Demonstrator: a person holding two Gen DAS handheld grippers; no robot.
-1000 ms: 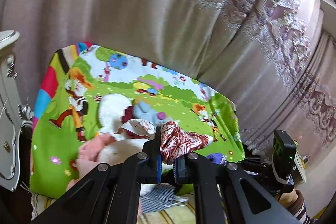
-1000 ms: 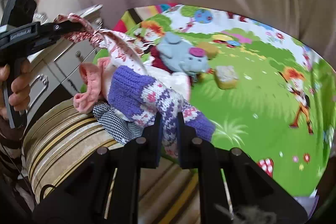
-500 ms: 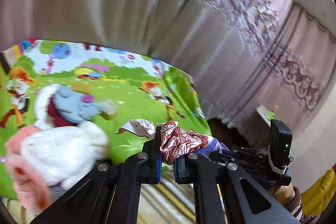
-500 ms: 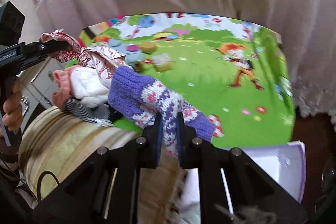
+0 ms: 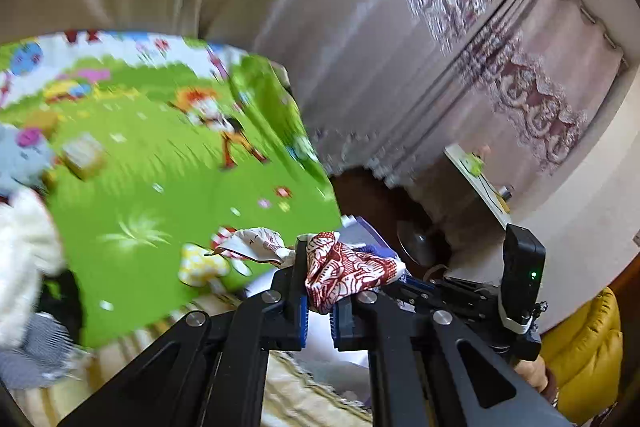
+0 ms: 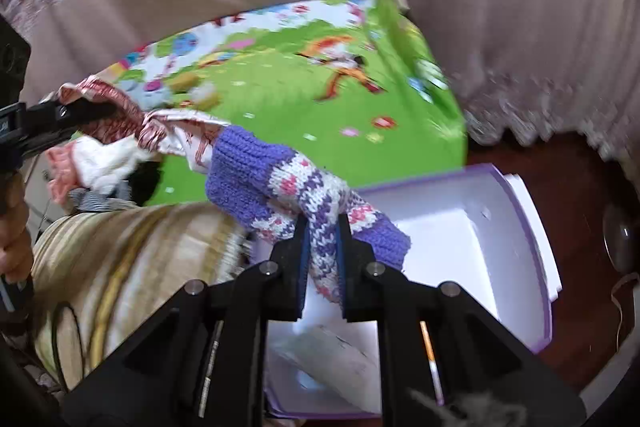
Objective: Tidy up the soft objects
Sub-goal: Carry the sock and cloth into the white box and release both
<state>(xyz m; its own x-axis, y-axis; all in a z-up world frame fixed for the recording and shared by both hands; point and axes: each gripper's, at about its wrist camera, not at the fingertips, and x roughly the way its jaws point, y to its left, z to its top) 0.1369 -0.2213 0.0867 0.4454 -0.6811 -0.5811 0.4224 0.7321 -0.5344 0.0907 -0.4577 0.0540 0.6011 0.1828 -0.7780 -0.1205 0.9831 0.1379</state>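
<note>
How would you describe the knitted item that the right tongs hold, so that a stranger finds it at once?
Look just in front of the green cartoon play mat, above the open white box with a purple rim. There the right tongs pinch a knitted sock. Unlike the red-patterned cloth beside it, it is thick purple wool with a white and pink band.

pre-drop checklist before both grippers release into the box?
1. Right gripper shut on the knitted sock: ok.
2. Left gripper shut on the red patterned cloth: ok.
3. White box open: ok.
4. Sock over the box: ok, near its left edge.
5. Cloth over the box: not ok in the right wrist view, it hangs over the play mat.
6. Box free of stray items: cannot tell, bottom blurred.
</note>
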